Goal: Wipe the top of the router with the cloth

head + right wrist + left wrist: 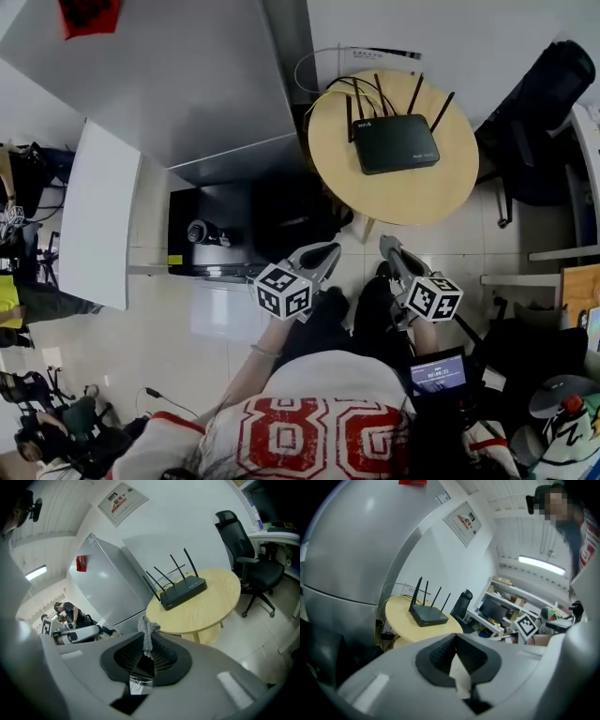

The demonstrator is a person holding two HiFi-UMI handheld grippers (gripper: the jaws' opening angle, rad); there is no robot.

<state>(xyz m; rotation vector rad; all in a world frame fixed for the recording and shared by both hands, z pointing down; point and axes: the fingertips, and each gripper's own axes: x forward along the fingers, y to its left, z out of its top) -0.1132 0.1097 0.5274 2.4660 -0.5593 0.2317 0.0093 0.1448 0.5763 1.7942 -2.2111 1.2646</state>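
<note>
Two grippers hang short of the round table (412, 202), the right gripper (389, 248) pinching the cloth (147, 631) and nearer the router (395, 143) lying crosswise on it ahead, the left gripper (326, 253) closed on nothing.

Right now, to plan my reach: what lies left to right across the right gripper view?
Red tag on grey cabinet → grey knitted cloth → black router with antennas → black office chair.
</note>
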